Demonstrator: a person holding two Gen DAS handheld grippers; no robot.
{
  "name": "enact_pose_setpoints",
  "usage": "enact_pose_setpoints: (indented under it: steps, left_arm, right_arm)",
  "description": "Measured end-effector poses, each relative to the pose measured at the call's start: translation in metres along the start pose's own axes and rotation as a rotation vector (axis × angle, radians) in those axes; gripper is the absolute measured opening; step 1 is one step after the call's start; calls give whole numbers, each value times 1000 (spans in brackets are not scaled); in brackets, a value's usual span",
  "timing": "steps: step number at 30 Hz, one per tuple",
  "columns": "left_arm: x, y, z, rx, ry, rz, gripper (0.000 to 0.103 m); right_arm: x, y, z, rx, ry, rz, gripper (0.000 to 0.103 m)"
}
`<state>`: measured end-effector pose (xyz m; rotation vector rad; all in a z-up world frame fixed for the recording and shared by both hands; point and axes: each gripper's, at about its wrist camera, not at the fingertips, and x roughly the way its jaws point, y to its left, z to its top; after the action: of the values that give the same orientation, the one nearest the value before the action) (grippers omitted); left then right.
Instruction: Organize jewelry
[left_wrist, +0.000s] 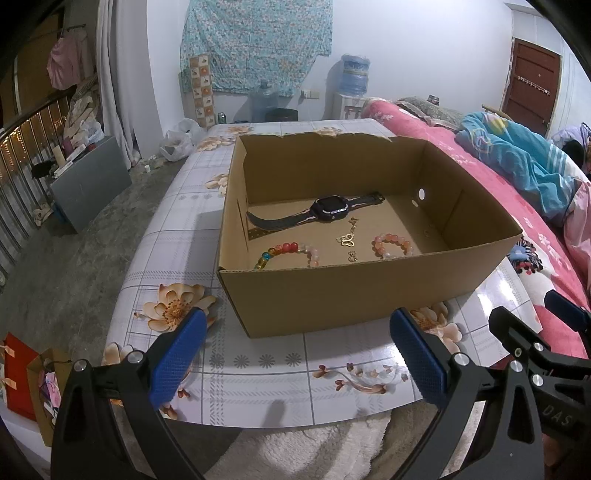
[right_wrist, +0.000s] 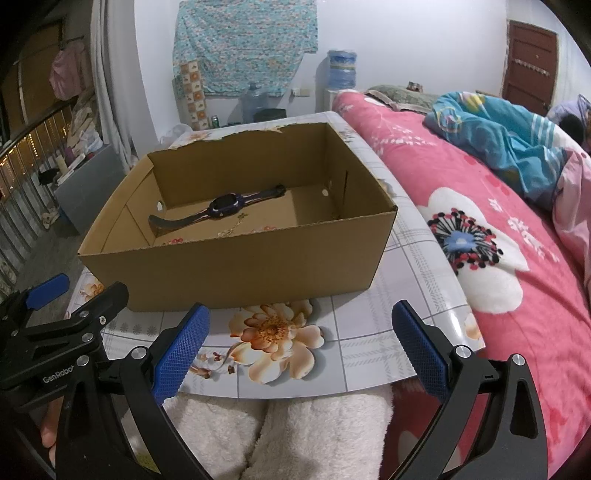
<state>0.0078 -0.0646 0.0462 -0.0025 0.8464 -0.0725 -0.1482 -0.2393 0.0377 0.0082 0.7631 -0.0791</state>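
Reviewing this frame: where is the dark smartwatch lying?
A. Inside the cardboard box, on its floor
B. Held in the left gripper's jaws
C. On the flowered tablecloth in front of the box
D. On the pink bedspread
A. The smartwatch lies flat on the floor of the cardboard box, beyond the bead bracelets; both grippers are open and hold nothing.

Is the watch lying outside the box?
No, the watch lies on the floor of the box, behind the bracelets.
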Motion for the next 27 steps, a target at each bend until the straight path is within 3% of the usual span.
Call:
enact_pose_setpoints:
  steps: [27]
  left_arm:
    - [0,-1,0,-1,3,1,97]
  right_arm:
    - [0,1,1,1,1,0,95]
